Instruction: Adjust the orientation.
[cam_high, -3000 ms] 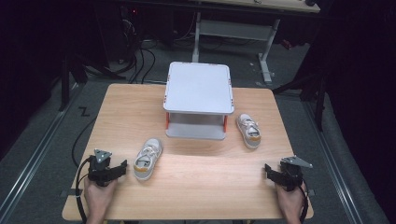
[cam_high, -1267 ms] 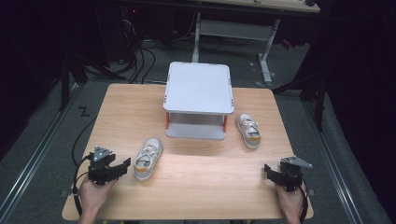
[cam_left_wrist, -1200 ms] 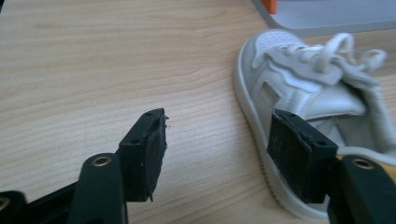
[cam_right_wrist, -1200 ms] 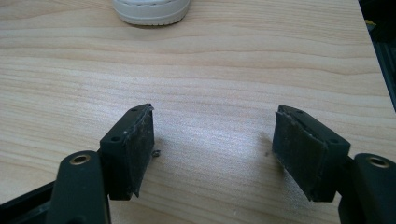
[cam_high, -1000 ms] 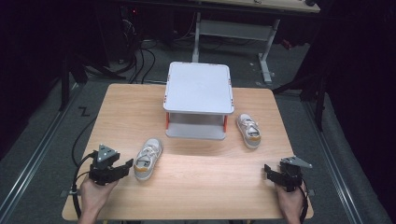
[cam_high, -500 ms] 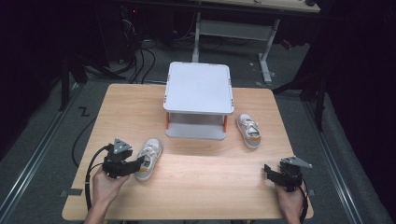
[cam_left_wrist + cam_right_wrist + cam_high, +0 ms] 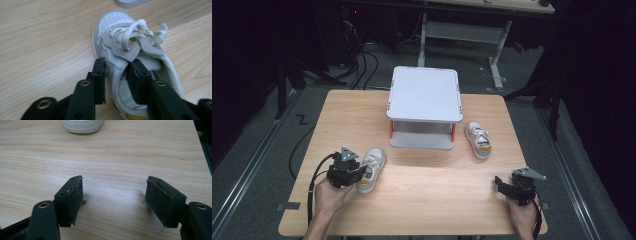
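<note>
1. Now the left gripper is straddling the side wall of the near white shoe, one jaw inside the collar, one outside, closing on it.
2. That shoe is lying on the table, in front of the grey shelf.
3. Meanwhile the right gripper is resting with jaws spread wide, gripping nothing.

Ahead and to the right of your left gripper stands a white two-tier stand. A second sneaker lies ahead of your right gripper, just beside that stand.
</note>
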Available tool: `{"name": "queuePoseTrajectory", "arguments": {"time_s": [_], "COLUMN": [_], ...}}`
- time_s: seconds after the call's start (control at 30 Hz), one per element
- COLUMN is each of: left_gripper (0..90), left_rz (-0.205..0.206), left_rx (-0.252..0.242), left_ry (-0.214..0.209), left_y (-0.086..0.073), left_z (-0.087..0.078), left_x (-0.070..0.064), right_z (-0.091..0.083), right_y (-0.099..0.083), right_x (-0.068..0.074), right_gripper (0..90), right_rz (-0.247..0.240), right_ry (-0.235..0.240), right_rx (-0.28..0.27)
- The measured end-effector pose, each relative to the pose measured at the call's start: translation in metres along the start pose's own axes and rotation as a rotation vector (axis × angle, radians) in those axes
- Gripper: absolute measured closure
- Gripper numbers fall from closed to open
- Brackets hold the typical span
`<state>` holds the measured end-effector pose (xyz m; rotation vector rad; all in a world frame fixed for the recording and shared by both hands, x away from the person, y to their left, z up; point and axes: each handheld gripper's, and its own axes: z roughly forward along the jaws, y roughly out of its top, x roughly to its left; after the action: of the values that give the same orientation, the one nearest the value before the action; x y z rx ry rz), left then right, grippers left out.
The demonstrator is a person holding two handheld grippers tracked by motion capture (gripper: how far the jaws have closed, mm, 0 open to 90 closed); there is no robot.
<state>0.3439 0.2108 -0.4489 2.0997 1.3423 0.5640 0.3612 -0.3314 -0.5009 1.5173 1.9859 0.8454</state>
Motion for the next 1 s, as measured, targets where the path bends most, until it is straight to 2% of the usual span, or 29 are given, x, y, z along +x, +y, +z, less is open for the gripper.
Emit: {"name": "queuePoseTrajectory", "arguments": {"time_s": [0.03,0.13,0.27,0.43,0.57,0.7,0.77,0.83,0.93,0.97,1.0], "left_gripper": [75.5,78.3,81.0,83.7,85.3,85.5,85.5,85.5,85.5,85.4,85.4], "left_rz": [0.017,0.031,0.011,0.02,-0.002,0.009,0.017,0.018,0.05,0.05,0.06], "left_rx": [-0.002,-0.002,-0.009,-0.011,-0.031,-0.034,-0.042,-0.045,-0.045,-0.045,-0.045], "left_ry": [0.015,0.016,0.024,0.054,0.047,0.057,0.043,0.037,0.03,0.03,0.028], "left_y": [0.001,0.002,0.005,0.009,0.011,0.015,0.02,0.022,0.037,0.037,0.041], "left_z": [-0.003,-0.004,-0.003,-0.006,-0.01,-0.012,-0.014,-0.014,-0.012,-0.012,-0.011], "left_x": [-0.001,-0.002,-0.004,-0.007,-0.008,-0.014,-0.023,-0.026,-0.048,-0.048,-0.055], "right_z": [0.0,0.0,0.0,0.0,0.0,0.0,0.0,0.0,0.0,0.0,0.0], "right_y": [0.0,0.0,0.0,0.0,0.0,0.0,0.0,0.0,0.0,0.0,0.0], "right_x": [0.0,0.0,0.0,0.0,0.0,0.0,0.0,0.0,0.0,0.0,0.0], "right_gripper": [30.6,30.6,30.6,30.6,30.5,30.4,30.4,30.4,30.4,30.4,30.4], "right_rz": [0.0,0.0,0.0,0.0,0.0,-0.001,-0.001,-0.001,-0.001,-0.001,-0.001], "right_ry": [0.0,0.0,0.0,0.0,0.0,0.001,0.001,0.001,0.001,0.001,0.001], "right_rx": [0.0,0.0,0.0,0.0,0.0,0.0,0.0,0.0,0.0,0.0,0.0]}}
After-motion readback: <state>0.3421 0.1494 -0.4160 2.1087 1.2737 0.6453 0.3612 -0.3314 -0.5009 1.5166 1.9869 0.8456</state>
